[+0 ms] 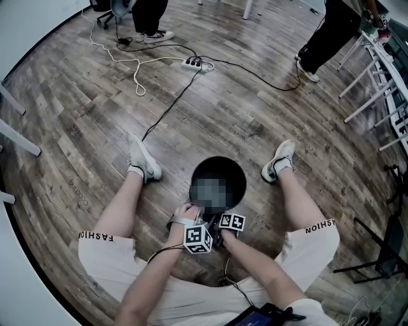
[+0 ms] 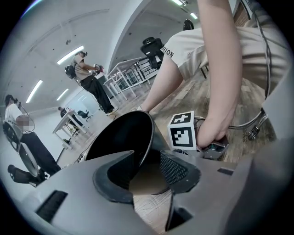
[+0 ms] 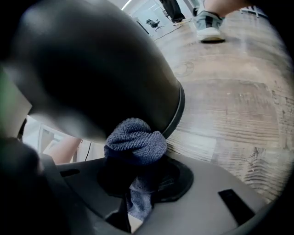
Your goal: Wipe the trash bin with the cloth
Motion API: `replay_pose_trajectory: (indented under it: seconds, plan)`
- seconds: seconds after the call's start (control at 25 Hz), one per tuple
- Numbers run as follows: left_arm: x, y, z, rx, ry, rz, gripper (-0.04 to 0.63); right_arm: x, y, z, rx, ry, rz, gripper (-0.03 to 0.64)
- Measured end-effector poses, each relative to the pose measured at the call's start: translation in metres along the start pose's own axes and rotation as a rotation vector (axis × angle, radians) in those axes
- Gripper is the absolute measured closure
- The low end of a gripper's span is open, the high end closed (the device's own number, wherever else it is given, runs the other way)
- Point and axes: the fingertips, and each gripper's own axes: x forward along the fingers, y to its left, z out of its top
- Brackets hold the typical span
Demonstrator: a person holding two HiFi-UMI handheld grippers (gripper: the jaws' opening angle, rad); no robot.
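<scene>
Nearest, on the side of the trash bin (image 1: 234,173) towards the seated person: right gripper (image 3: 138,183) pinching a bunched blue-grey cloth (image 3: 135,140). The wad touches the bin's dark outer wall, close by a ridged edge. Rim or base, cannot tell.

Beside it, left gripper (image 2: 144,172) sits astride the bin's rim, one jaw inside, one outside, set fairly wide. It reads as clamped on the wall to steady the bin.

Step in hand, by my reading: wiping the outside wall, one gripper bracing while the other works the cloth. The next move calls for firm cloth pressure along the curve while the brace holds. Then the bin needs turning to bring round the far side.

The bin stands on the wood-plank floor (image 1: 242,121), between the person's shoes (image 1: 143,159).

Beyond the bin: a white power strip (image 1: 193,63) with cables trailing across the planks. Further off, two people stand, one left (image 1: 150,19), one right (image 1: 328,32). White frames (image 1: 376,83) line the floor right of the bin.
</scene>
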Motion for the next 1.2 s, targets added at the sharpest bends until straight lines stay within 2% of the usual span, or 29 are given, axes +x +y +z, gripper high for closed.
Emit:
replay_pose_trajectory:
  seconds: [0.16,0.4,0.6,0.72,0.88,1.04,1.2]
  plan:
    - [-0.003,-0.003,-0.002,0.031,-0.014,-0.025,0.422,-0.02,0.001,-0.001,-0.017,0.043,-0.006,0.528]
    - [-0.014,0.007,-0.011,0.094,-0.013,-0.025,0.422,-0.089,0.03,-0.01,-0.078,0.142,0.046,0.528]
    - [-0.017,0.018,-0.028,0.134,-0.005,-0.075,0.42,-0.148,0.084,0.006,-0.135,0.108,0.144,0.528]
    - [-0.017,0.018,-0.027,0.124,-0.023,-0.087,0.42,-0.177,0.116,0.019,-0.181,0.064,0.204,0.528]
    - [-0.015,0.018,-0.027,0.097,-0.032,-0.103,0.42,-0.192,0.138,0.038,-0.18,0.021,0.237,0.528]
    - [-0.016,0.016,-0.025,0.049,-0.037,-0.119,0.42,-0.181,0.145,0.051,-0.189,0.007,0.236,0.528]
    - [-0.015,0.015,-0.022,0.012,-0.042,-0.112,0.42,-0.161,0.14,0.048,-0.227,0.055,0.214,0.528]
